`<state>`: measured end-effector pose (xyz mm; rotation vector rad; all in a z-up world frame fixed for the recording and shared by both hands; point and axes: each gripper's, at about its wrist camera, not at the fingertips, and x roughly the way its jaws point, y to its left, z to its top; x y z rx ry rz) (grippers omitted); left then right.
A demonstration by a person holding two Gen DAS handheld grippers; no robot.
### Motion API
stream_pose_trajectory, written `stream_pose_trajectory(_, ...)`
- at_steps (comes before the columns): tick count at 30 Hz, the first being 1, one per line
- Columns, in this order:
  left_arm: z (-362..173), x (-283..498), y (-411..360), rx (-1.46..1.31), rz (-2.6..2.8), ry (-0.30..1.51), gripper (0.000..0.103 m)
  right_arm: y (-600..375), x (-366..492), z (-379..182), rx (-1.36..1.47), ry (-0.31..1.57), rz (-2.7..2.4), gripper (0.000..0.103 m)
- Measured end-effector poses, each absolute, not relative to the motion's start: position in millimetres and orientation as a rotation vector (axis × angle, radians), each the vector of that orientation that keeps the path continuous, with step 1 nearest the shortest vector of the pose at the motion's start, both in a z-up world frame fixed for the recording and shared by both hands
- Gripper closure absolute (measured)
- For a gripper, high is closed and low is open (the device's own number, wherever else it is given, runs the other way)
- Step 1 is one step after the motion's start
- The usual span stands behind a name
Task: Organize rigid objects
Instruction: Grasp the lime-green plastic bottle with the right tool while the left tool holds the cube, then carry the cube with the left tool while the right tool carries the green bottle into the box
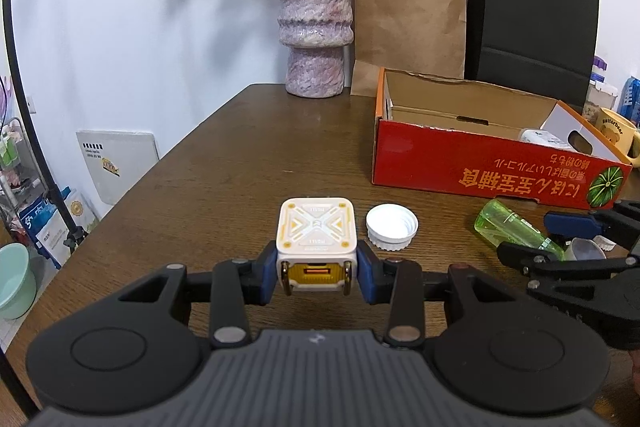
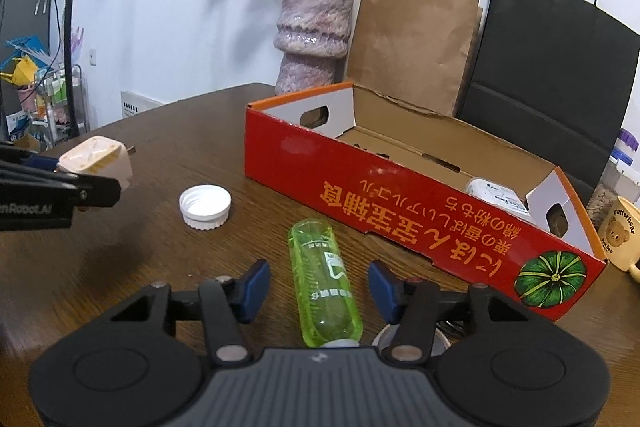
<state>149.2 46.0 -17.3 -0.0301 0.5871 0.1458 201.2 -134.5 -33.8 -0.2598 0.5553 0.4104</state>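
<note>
My left gripper (image 1: 317,273) is shut on a white and yellow cube charger (image 1: 316,235), held just above the brown table; the charger also shows in the right wrist view (image 2: 98,163). A white bottle cap (image 1: 392,227) lies right of it, and shows in the right view too (image 2: 205,207). My right gripper (image 2: 318,287) is open, its blue fingers on either side of a lying green transparent bottle (image 2: 326,291) without touching it. The bottle also shows in the left view (image 1: 516,229). An open red cardboard box (image 2: 400,195) stands behind, holding a white item (image 2: 498,197).
A pink stone vase (image 1: 316,27) with dried flowers stands at the table's back. A brown paper bag (image 1: 412,15) and a black bag (image 1: 536,19) lean against the wall. A yellow bear mug (image 2: 620,233) sits right of the box. A small clear cup (image 1: 586,249) lies near the bottle.
</note>
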Motion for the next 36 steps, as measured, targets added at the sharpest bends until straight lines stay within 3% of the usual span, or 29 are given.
stream_pose_trajectory(10,-19,149,47,-0.029,0.145,0.591,0.063,-135,203,-43,-0.242,0.61,0.429,0.072)
stream_pose_trajectory(36,-3,141,23,0.01,0.116,0.536,0.063,-161,148,3,-0.152,0.472,0.342,0.073)
